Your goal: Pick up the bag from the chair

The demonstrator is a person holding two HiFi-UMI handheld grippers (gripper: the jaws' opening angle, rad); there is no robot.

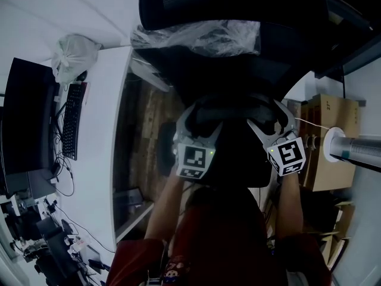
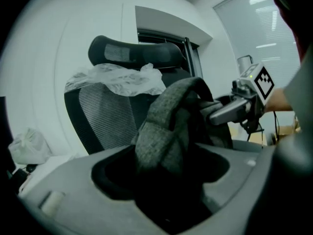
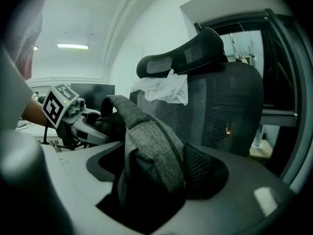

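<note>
White tabletop (image 1: 104, 118) runs down the left of the head view. The black mesh chair (image 1: 238, 2) stands off its long right edge, with the backrest about level with the far right corner. A crumpled plastic sheet (image 1: 202, 37) is draped over the backrest top.

The grey bag (image 2: 166, 126) sits between us and the backrest, over the seat and well clear of that edge. We cannot tell whether its base has left the seat.

The left gripper (image 1: 201, 121) pinches a grey padded strap of the bag. The right gripper (image 1: 271, 121) pinches a strap too, its mesh lining showing.

Our reading: lift in hand. To do it well we raise both grippers together, level and straight up. Then we draw back so nothing snags the backrest or the plastic.
</note>
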